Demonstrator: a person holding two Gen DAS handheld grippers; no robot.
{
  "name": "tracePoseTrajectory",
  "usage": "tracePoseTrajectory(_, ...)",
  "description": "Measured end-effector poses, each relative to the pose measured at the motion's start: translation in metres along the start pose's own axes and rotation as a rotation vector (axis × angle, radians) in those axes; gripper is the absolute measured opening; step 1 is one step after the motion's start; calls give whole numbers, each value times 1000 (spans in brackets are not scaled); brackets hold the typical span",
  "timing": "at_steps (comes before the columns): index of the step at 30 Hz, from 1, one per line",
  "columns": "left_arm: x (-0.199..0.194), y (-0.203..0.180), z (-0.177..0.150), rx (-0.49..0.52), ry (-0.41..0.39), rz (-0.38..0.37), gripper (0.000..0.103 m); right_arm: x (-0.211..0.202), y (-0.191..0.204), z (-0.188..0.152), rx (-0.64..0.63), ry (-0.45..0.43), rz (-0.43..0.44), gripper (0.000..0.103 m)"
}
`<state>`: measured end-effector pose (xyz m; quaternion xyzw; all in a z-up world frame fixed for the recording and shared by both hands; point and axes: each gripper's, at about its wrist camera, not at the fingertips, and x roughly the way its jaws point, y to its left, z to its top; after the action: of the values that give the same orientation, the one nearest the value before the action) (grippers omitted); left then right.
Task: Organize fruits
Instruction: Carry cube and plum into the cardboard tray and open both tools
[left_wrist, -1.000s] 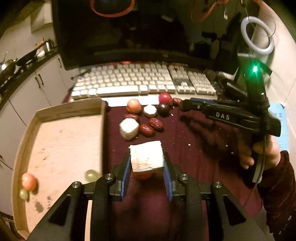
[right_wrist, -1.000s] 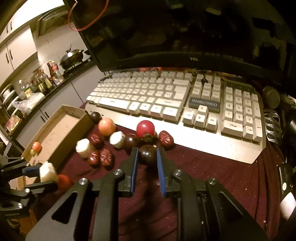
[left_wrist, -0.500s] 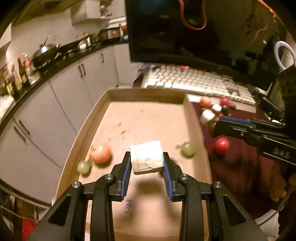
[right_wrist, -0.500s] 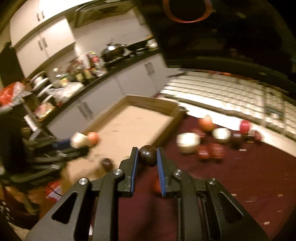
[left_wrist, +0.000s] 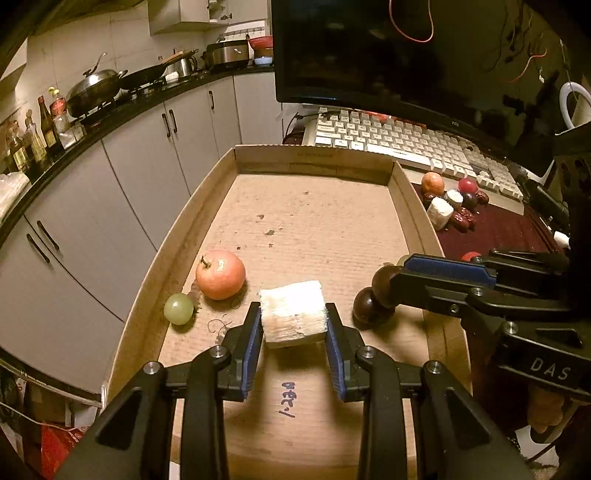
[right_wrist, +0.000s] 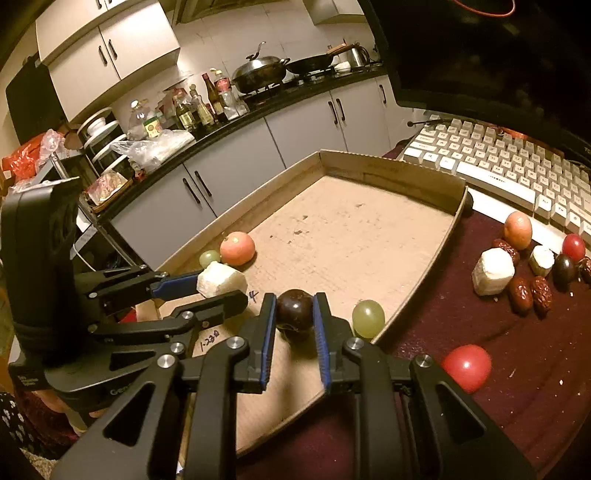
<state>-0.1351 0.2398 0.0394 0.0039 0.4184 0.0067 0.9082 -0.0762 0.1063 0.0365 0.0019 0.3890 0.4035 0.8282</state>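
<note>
Fruits ride in both claws over the cardboard tray (left_wrist: 413, 206). The left claw (left_wrist: 293, 325) is clamped on a white chunk (left_wrist: 293, 314), blocky, its flat cut sides square to the pads; it looks light, firm, a bit crumbly. The right claw (right_wrist: 294, 317) pinches a dark round fruit (right_wrist: 294, 309), smooth, axis-less, probably slippery; a green grape (right_wrist: 368, 318) lies at its 3 o'clock.

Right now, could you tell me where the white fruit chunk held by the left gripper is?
The white chunk is clamped in the left gripper above the cardboard tray's near end, just right of the orange-red fruit.
</note>
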Motion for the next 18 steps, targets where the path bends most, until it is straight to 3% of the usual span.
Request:
tracePoseTrajectory(6, 3, 6, 0, -18, 6, 44, 33, 1, 4, -2, -19, 14, 22, 22)
tracePoseTrajectory(8, 1, 7, 0, -21, -1, 52, 43, 0, 5, -2, -29, 22, 23, 24)
tracePoseTrajectory(10, -2, 7, 1, -22, -15, 69, 53, -1, 4, -3, -20, 29, 43, 32)
tracePoseTrajectory(13, -7, 7, 3, -15, -36, 90, 56, -7, 1, -3, -3, 19, 83, 54)
tracePoseTrajectory(18, -14, 5, 5, -4, -57, 86, 57, -36, -11, -4, 13, -71, 77, 55)
